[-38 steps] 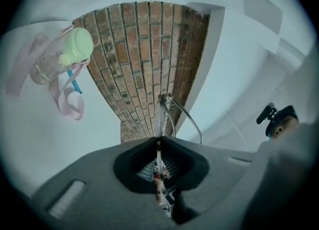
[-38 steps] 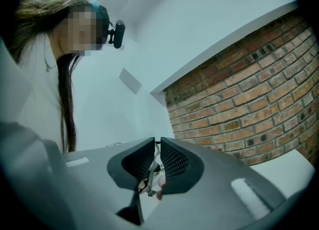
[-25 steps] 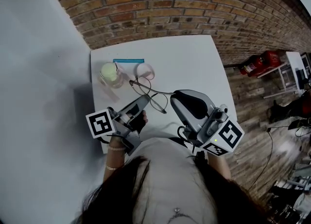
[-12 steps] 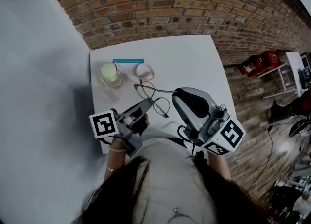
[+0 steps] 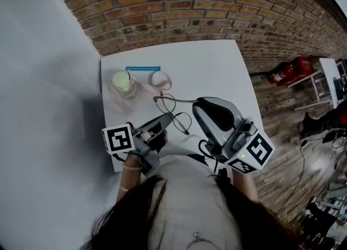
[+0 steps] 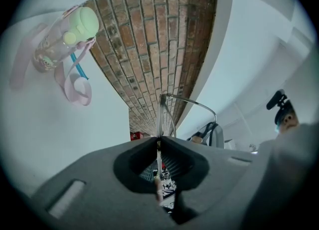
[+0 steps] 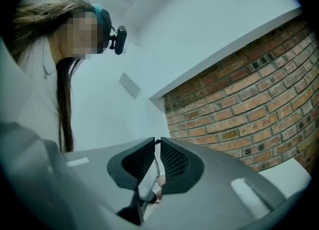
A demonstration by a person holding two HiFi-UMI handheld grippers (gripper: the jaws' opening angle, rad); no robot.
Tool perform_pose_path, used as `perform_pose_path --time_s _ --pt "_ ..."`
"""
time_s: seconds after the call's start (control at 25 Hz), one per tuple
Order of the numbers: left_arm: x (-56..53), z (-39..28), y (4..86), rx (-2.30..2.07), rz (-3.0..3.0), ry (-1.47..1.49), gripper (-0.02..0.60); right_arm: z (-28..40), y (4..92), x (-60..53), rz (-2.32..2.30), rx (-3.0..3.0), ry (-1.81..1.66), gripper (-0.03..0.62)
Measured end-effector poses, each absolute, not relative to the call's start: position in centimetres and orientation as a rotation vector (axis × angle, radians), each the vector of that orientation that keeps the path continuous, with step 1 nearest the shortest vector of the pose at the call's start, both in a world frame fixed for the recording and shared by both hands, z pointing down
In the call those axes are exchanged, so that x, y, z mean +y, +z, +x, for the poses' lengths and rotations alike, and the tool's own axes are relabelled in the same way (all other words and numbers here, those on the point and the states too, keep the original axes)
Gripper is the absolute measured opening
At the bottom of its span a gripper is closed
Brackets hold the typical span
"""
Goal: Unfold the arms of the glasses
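The thin wire-framed glasses (image 5: 173,111) hang in the air over the white table (image 5: 217,70), held between both grippers. My left gripper (image 5: 165,120) is shut on the rim of the frame, which shows edge-on between its jaws in the left gripper view (image 6: 160,119). One arm of the glasses (image 6: 192,103) sticks out to the right toward my right gripper (image 5: 195,104). The right gripper view shows that thin arm (image 7: 155,166) pinched between the right gripper's (image 7: 157,141) shut jaws.
A clear bottle with a green lid (image 5: 122,82) lies at the table's far left, with a pink strap (image 5: 161,79) and a blue strip (image 5: 143,68) beside it. A brick wall (image 5: 190,5) stands behind the table. Red items (image 5: 290,70) are on the floor at the right.
The left gripper and the glasses' frame have shifted a little right and toward me. The arm held by the right gripper now stands out wider from the frame.
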State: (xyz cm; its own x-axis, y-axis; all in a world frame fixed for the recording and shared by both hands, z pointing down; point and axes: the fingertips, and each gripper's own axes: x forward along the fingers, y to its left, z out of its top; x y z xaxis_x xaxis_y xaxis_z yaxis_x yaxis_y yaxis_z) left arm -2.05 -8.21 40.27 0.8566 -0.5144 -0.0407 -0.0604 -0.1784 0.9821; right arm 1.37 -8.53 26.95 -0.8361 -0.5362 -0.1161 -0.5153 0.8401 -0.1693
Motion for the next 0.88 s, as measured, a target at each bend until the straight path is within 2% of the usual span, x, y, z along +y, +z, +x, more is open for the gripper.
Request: perform_pose_path --time_s 0.88 --pt "-6.7 -0.4 42.3 -0.433 1.777 -0.248 0.021 2.3 26.6 -8.8 -0.866 2.838 -0.188 0.043"
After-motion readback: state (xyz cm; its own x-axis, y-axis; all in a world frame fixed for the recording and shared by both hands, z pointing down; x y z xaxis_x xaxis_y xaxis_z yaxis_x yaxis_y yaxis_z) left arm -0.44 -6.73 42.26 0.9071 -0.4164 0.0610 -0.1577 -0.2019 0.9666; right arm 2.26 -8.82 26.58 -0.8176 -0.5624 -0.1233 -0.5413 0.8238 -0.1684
